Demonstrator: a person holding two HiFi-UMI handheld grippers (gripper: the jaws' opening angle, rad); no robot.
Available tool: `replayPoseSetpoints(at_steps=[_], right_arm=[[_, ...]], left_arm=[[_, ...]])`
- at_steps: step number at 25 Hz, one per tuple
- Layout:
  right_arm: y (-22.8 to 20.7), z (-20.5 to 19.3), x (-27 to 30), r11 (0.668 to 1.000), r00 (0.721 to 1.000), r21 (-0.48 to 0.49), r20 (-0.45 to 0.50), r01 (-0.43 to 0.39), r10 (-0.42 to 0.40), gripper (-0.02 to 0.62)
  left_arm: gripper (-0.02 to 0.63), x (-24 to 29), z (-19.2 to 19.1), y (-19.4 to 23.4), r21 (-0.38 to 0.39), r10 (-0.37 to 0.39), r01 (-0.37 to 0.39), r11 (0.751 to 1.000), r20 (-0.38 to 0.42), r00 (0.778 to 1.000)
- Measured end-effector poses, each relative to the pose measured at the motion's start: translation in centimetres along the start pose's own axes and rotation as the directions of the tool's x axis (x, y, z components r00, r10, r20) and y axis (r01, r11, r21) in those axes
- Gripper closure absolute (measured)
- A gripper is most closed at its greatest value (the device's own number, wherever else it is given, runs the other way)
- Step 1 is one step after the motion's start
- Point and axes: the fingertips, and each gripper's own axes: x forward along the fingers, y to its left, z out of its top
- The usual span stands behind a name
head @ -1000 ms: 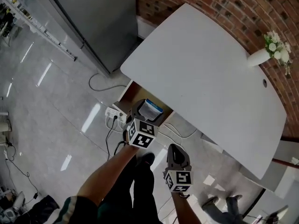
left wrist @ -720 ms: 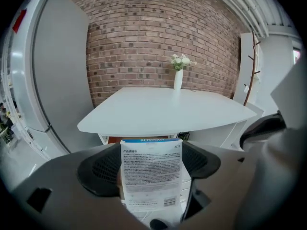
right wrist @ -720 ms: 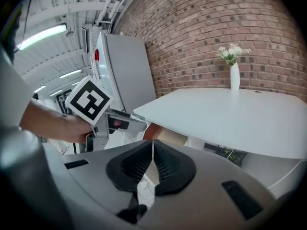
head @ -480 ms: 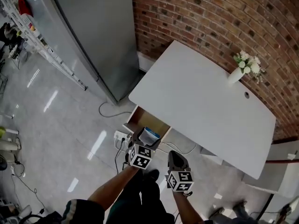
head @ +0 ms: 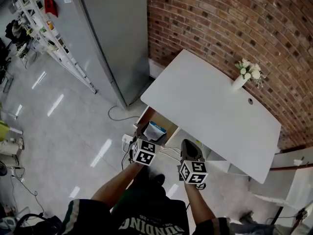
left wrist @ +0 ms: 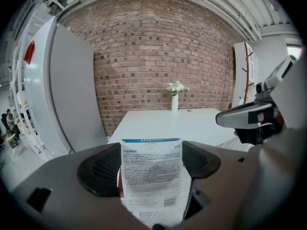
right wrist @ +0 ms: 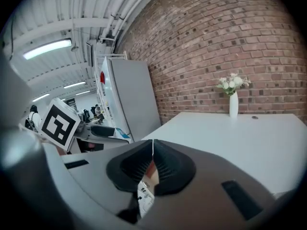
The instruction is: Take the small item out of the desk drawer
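In the left gripper view a small white packet (left wrist: 151,174) with a blue top band and fine print stands upright, with my left gripper (left wrist: 151,164) shut on it. From the head view that packet (head: 156,130) and left gripper (head: 148,140) hover over the open desk drawer (head: 148,116), whose inside is brown. My right gripper (head: 190,152) hangs just to the right, in front of the white desk (head: 215,109). Seen in its own view, the right gripper (right wrist: 152,150) is shut, its pads pressed together with nothing between them.
A white vase of flowers (head: 243,76) stands at the desk's far edge against the brick wall (head: 220,23). A tall grey cabinet (head: 112,33) stands left of the desk. A power strip and cables (head: 126,140) lie on the floor below the drawer.
The head view has lifted and drawn back, so desk and wall look smaller. The left gripper keeps hold of the packet at the drawer. The right gripper has shifted slightly right.
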Motion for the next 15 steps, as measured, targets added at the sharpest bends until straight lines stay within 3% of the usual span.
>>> replayPoseSetpoints(at_steps=[6,15], right_arm=[[1.8,5.3,-1.4,0.996,0.995,-0.085,0.094,-0.031,0.039,0.569],[2.7,6.7,-2.2,0.994,0.990,-0.103,0.134,-0.036,0.050,0.571]], left_arm=[[0.190,-3.0,5.8,1.5,0.033,0.031,-0.035,0.999,0.116,0.993],[0.190,-4.7,5.8,1.8,0.041,0.041,-0.046,0.998,0.117,0.992]])
